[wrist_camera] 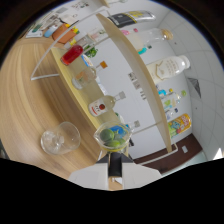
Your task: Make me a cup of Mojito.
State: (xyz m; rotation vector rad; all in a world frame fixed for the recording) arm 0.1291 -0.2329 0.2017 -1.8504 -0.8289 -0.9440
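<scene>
A small clear cup (113, 136) holding green lime pieces hangs right at my fingertips, above the wooden table (30, 95). My gripper (115, 159) is shut on the cup's near side. Its two pale fingers (90, 176) are drawn close together, with a narrow dark strip between them. An empty clear glass (60, 140) stands on the table beside the cup, off to one side of my fingers. How the fingers meet the cup's wall is hidden by the cup itself.
Beyond the cup a white wire-and-wood shelf (125, 55) holds several bottles: a red-filled one (72, 54), a small one with a red-dot label (100, 106), a large white one (167, 68) and an orange-labelled one (180, 124). Packets (45, 26) lie at the table's far end.
</scene>
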